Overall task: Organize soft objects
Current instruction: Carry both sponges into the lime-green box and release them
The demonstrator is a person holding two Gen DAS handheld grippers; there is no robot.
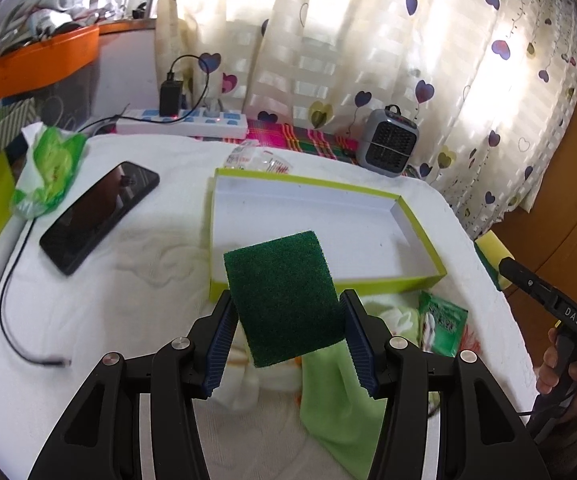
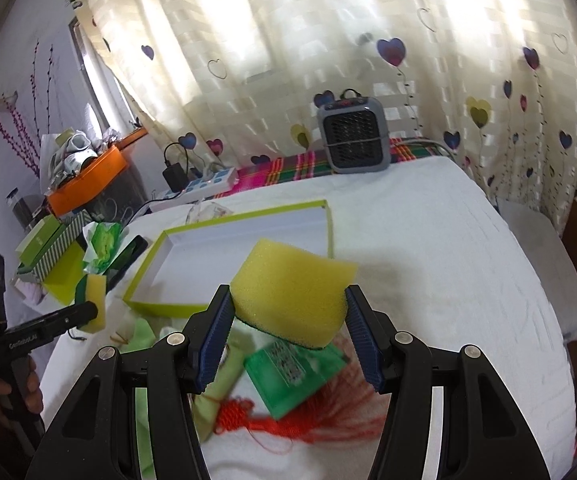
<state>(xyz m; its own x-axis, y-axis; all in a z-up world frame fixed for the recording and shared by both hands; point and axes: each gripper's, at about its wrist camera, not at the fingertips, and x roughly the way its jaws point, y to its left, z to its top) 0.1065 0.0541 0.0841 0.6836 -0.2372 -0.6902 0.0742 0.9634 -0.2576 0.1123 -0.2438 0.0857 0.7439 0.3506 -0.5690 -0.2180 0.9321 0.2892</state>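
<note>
We see a white quilted bed (image 1: pixel 136 264): lime-edged shallow cardboard box (image 1: pixel 420 280) mid-bed, black smartphone (image 1: pixel 100 216) toward its left edge.

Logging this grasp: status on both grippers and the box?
Left gripper shut on sponge, green side up. Right gripper shut on second sponge, yellow up. Green-rimmed box ahead, nothing inside, path clear.

Both wrist cameras look forward and down, close over the bed (image 1: pixel 128 280). They share the box (image 1: pixel 420 280) (image 2: pixel 148 304) and, seemingly, the same heater (image 1: pixel 388 142) (image 2: pixel 354 134).

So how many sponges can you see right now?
2. One sponge, green side up, is clamped in the left gripper; the other, yellow side up, is in the right gripper. The cloths could hide more.
</note>
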